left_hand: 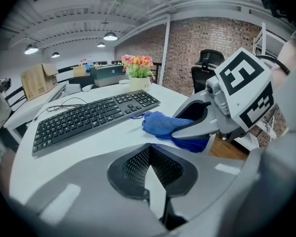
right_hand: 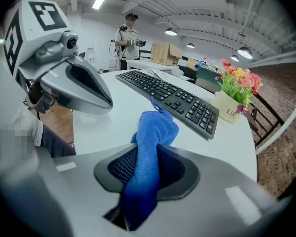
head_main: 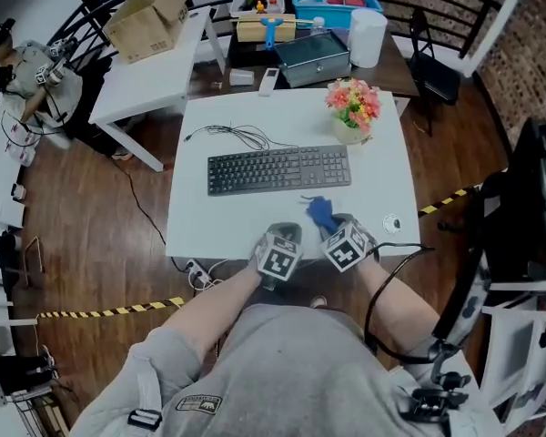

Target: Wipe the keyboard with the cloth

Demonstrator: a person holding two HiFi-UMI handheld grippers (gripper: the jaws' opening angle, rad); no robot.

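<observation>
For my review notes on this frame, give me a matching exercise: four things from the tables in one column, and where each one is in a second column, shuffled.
Things:
1. keyboard
2. cloth
3. flowers
4. cardboard box

Places:
A. on the neighbouring white table, far left in the head view
B. clamped in the right gripper
C. across the middle of the near white table
D. beyond the keyboard's right end

Pairs: 1-C, 2-B, 3-D, 4-A
</observation>
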